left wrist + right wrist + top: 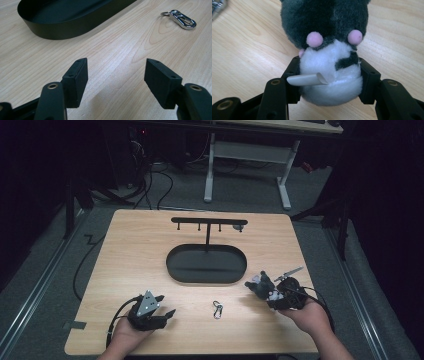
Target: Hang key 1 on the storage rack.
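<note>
High view, layout: pale wooden table point(150, 245) bearing a black oval metal tray with an upright post and hook bar point(206, 264); a small silver snap-hook clip with key ring point(217, 309) lies on bare wood near the front edge, between the two hands.
Left gripper point(160, 307): jaws spread apart, holding nothing, resting low over the wood.
Right gripper point(265, 290): jaws closed around a small grey-and-white plush toy with pink dots point(260, 284).
Key relation: clip sits ahead and to the right of the left jaws, its long axis roughly front to back; both hands look about equally near, but only the left is free.
Left gripper view: clip point(179, 19) apart from the tray wall point(62, 31).
Right gripper view: plush point(329, 50) squeezed at its white lower half, a curled grey tag point(308, 79) protruding.
</note>
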`<state>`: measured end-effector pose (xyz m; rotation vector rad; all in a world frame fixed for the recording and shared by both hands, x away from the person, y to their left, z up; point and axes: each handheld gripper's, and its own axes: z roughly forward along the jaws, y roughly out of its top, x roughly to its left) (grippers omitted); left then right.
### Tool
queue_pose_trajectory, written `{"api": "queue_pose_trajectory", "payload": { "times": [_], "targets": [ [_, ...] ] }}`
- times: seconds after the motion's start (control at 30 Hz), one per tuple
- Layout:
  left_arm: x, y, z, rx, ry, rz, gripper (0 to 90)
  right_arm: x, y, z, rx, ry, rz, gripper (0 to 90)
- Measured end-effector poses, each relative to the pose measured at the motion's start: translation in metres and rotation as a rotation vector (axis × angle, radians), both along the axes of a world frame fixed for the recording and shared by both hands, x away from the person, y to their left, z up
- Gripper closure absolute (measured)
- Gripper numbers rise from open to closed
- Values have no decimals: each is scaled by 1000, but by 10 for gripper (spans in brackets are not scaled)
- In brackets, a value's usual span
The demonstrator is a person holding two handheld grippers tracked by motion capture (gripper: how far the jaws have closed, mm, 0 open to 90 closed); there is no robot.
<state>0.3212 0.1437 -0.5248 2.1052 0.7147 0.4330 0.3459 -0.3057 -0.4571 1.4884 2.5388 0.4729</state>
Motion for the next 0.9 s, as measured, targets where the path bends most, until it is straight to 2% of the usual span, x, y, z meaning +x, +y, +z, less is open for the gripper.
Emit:
{"api": "queue_pose_trajectory", "payload": {
  "times": [0.2,0.37,0.6,0.9],
  "targets": [
    [-1,2,2,-10,-7,3,364,0,5,14,17,-9,2,477],
    [-1,3,3,-14,-10,3,364,2,11,24,-8,-26,15,476],
    [0,4,4,-18,-14,3,374,8,14,32,16,-24,7,477],
    [0,6,5,-27,-14,10,372,19,21,45,24,-29,9,480]
  ]
}}
